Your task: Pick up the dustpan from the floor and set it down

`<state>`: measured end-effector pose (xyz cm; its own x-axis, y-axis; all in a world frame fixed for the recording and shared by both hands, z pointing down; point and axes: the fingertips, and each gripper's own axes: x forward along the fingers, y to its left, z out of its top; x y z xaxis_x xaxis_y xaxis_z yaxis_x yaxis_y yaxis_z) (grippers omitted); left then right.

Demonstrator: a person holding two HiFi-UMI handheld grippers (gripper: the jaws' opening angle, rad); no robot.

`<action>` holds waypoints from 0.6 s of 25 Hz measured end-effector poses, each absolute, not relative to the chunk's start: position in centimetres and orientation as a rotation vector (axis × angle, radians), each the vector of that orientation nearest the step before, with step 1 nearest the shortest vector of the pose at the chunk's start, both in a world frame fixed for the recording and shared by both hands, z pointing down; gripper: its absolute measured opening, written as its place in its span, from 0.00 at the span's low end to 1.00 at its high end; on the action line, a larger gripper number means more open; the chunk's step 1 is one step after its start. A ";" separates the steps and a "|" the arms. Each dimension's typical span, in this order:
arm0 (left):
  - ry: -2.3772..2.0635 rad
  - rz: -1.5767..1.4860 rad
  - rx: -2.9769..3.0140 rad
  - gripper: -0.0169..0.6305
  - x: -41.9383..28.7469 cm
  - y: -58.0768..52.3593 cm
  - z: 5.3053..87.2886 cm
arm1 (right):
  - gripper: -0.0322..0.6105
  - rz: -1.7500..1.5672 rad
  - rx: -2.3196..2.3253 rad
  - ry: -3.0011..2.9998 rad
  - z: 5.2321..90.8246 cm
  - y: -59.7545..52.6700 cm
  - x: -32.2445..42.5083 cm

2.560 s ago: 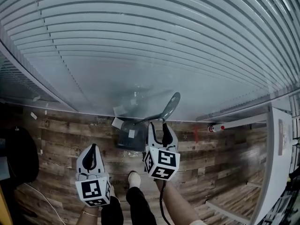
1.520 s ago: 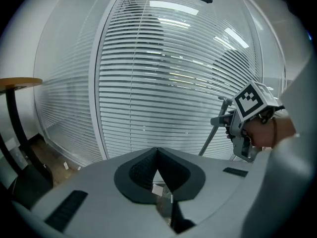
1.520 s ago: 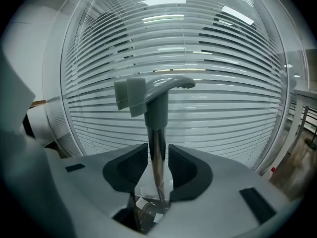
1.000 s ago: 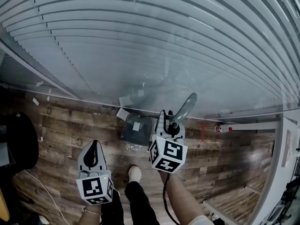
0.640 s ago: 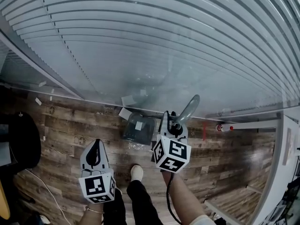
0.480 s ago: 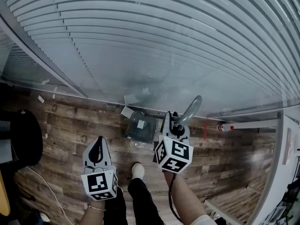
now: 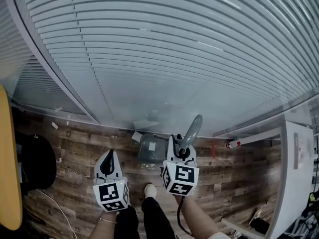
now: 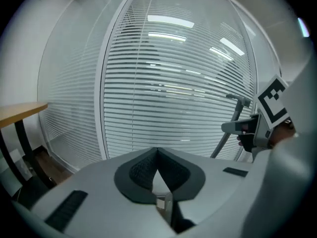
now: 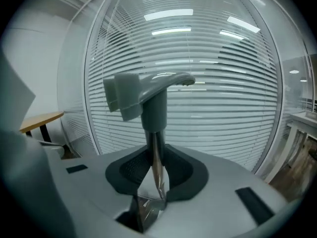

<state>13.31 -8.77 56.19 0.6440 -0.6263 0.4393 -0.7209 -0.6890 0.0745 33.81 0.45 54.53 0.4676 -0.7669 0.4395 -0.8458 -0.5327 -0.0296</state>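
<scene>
- A flat wood-coloured surface [image 7: 7,158] runs down the far left edge of the head view, on dark legs in the left gripper view. A black rounded object [image 7: 39,163] sits just beside it on the brown wood-plank floor [image 7: 239,180].
- A glass wall with white horizontal blinds [image 7: 174,59] fills the upper part of the head view and the background of both gripper views.
- The left hand-held gripper [image 7: 110,157], white with a black-and-white marker cube at its rear, points toward the glass wall. In its own view the dark pads [image 8: 143,170] meet at the tips, so the jaws are closed with nothing between them.
- A pale shoe [image 7: 148,189] and dark trouser legs show between the two grippers at the bottom of the head view.
- The grey long-handled dustpan [image 7: 151,149] is between the grippers and the base of the glass wall. Its boxy pan is low by the floor, and its shaft slants up to the right to a rounded grey grip. From above I cannot tell whether the pan touches the floor.
- The right hand-held gripper [image 7: 178,152] is clamped on the dustpan's thin shaft, which stands upright between its pads just below the grey plastic grip [image 9: 146,95].
- A small red-and-white object [image 7: 232,144] lies at the foot of the wall.
- White furniture [image 7: 299,168] stands at the far right.
</scene>
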 end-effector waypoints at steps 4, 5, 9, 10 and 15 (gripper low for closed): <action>-1.086 0.503 2.646 0.05 12.8 -8.5 52.2 | 0.21 0.582 2.514 -1.439 50.2 1.6 32.8; -1.081 0.485 2.659 0.05 12.9 -8.6 51.1 | 0.21 0.574 2.517 -1.450 49.1 1.6 32.7; -1.054 0.434 2.734 0.05 12.9 -8.8 45.9 | 0.21 0.555 2.527 -1.485 44.7 1.7 32.0; -1.048 0.426 2.751 0.05 12.8 -8.6 44.9 | 0.21 0.553 2.529 -1.491 43.9 1.8 31.9; -1.039 0.407 2.786 0.05 12.6 -7.6 42.5 | 0.21 0.540 2.519 -1.520 41.6 2.7 31.3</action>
